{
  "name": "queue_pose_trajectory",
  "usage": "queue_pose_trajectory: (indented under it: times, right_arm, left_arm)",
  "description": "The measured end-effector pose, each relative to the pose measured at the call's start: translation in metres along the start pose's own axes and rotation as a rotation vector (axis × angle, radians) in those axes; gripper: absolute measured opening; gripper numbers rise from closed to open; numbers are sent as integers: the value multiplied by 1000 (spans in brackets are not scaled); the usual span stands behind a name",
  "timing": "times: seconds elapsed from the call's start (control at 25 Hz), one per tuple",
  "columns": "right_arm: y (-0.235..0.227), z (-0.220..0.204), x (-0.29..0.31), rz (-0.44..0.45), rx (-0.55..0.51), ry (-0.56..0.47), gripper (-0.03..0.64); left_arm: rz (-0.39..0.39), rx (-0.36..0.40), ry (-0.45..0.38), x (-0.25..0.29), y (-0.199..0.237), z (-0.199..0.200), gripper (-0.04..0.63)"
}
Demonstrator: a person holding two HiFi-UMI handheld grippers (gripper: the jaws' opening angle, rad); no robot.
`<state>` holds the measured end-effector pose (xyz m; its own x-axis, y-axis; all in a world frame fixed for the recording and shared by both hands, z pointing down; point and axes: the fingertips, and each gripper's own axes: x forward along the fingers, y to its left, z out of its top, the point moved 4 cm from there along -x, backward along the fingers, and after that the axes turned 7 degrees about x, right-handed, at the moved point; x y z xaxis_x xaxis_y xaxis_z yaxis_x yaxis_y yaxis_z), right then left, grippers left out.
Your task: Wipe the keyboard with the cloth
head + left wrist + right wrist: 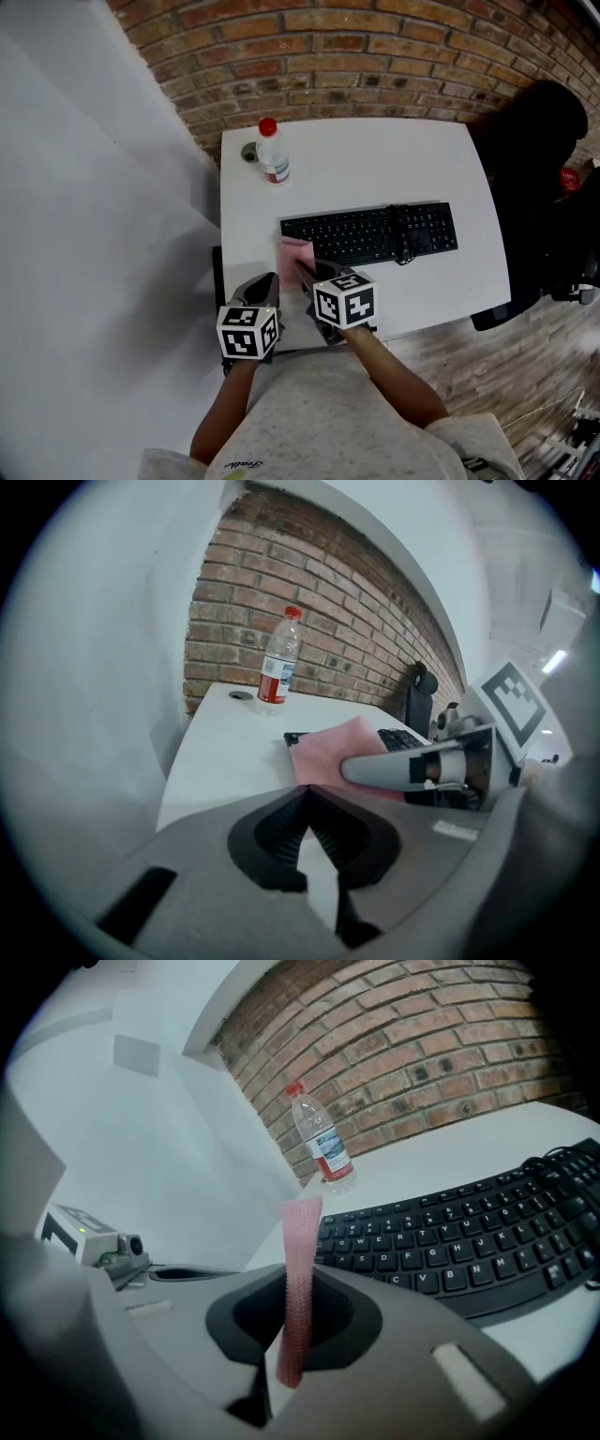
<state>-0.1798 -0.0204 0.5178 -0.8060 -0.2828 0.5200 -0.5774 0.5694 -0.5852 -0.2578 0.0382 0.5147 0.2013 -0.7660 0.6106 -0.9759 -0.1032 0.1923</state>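
Note:
A black keyboard (370,232) lies across the middle of the white table (375,159). My right gripper (302,270) is shut on a pink cloth (294,254), which hangs just off the keyboard's left end near the table's front. In the right gripper view the cloth (301,1241) stands edge-on, pinched between the jaws (298,1283), with the keyboard (469,1241) to its right. My left gripper (271,283) hovers beside it on the left, shut and empty (306,799). From there the cloth (328,752) and a right finger (394,769) show just ahead.
A water bottle with a red cap (273,153) stands at the table's far left corner beside a round grey grommet (248,152). A black cable (403,234) crosses the keyboard. A black office chair (534,187) stands at the right. A brick wall lies behind.

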Motion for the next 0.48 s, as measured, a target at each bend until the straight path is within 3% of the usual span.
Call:
queue_pose_trajectory:
  times: [0.48]
  right_arm:
    - [-24, 0, -32, -50, 18, -41, 25]
  left_arm:
    - [-45, 41, 7, 8, -32, 3, -5]
